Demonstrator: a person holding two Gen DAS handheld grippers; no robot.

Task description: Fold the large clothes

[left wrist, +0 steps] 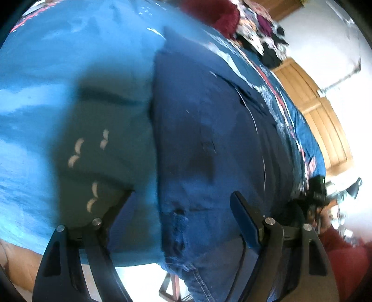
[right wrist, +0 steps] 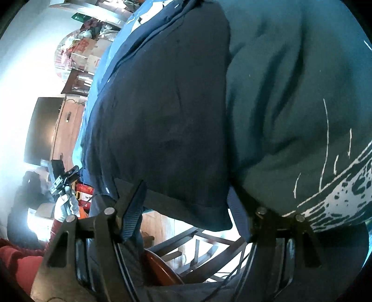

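Spread across a bed (left wrist: 34, 69) covered in light blue: dark blue jeans (left wrist: 209, 130), one frayed end hanging over the near edge, lying just beside a green shirt (left wrist: 93, 144) printed with white birds. Left tongs (left wrist: 181, 204) released, fingers wide apart over the jeans near that edge, nothing between them. Right tongs (right wrist: 186, 197) likewise spread, straddling a hanging dark navy fold (right wrist: 162, 116) of cloth without pinching it; teal printed cloth (right wrist: 290, 93) alongside. Piled at the bed's far corner: a maroon garment (left wrist: 216, 14) and patterned clothes (left wrist: 262, 30). Past the far edge, wooden panelling (left wrist: 320, 111) against a white wall. Below the near edge, a dark wooden chair (right wrist: 209, 251) and open floor. Off to the side, cluttered shelves (right wrist: 81, 51) and a dark screen (right wrist: 44, 130).
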